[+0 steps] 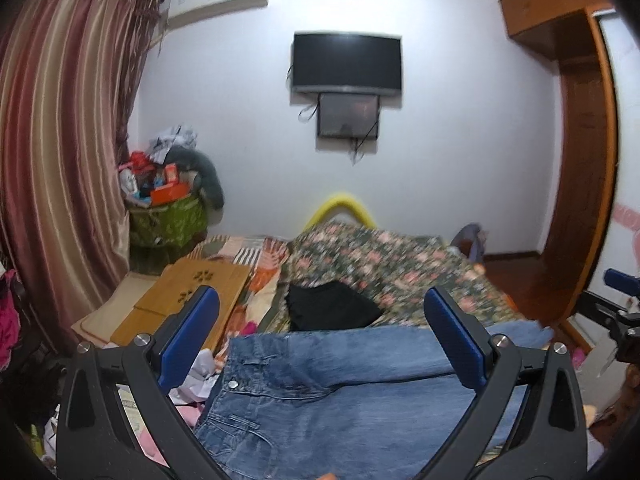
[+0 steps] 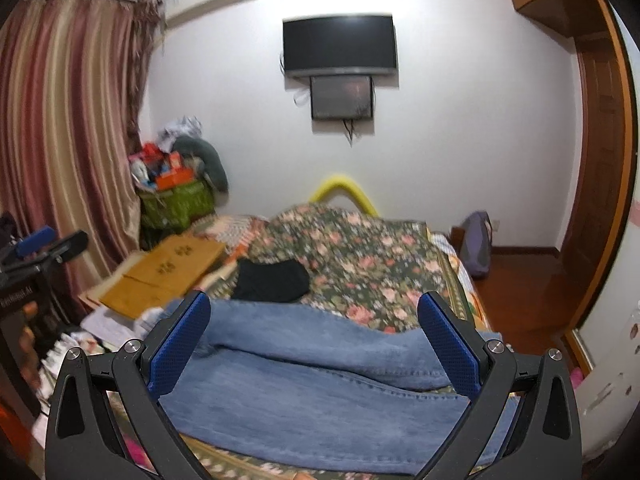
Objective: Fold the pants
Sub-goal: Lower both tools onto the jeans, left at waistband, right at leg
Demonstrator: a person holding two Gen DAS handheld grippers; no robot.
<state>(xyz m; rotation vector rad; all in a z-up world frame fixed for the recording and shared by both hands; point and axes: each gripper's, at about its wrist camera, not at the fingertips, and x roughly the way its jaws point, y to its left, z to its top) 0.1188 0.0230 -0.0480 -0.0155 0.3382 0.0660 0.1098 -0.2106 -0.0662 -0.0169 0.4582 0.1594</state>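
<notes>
Blue jeans [image 1: 320, 392] lie flat across the near end of the bed. Their waistband, button and pockets show at the lower left in the left wrist view. The two legs [image 2: 320, 368] stretch across the right wrist view, one over the other. My left gripper [image 1: 322, 312] is open above the waist end, nothing between its blue pads. My right gripper [image 2: 314, 318] is open above the legs, also holding nothing. The right gripper's tip [image 1: 618, 280] shows at the right edge of the left wrist view, and the left gripper's tip [image 2: 40, 240] at the left edge of the right wrist view.
A floral quilt [image 2: 360, 256] covers the bed, with a black garment [image 2: 272, 280] on it just beyond the jeans. Wooden boards [image 1: 192, 300] and loose clutter lie along the left side. A striped curtain [image 1: 60, 160], a green basket [image 1: 168, 220], a wall TV [image 1: 346, 62] and a wooden door frame [image 1: 588, 200] surround the bed.
</notes>
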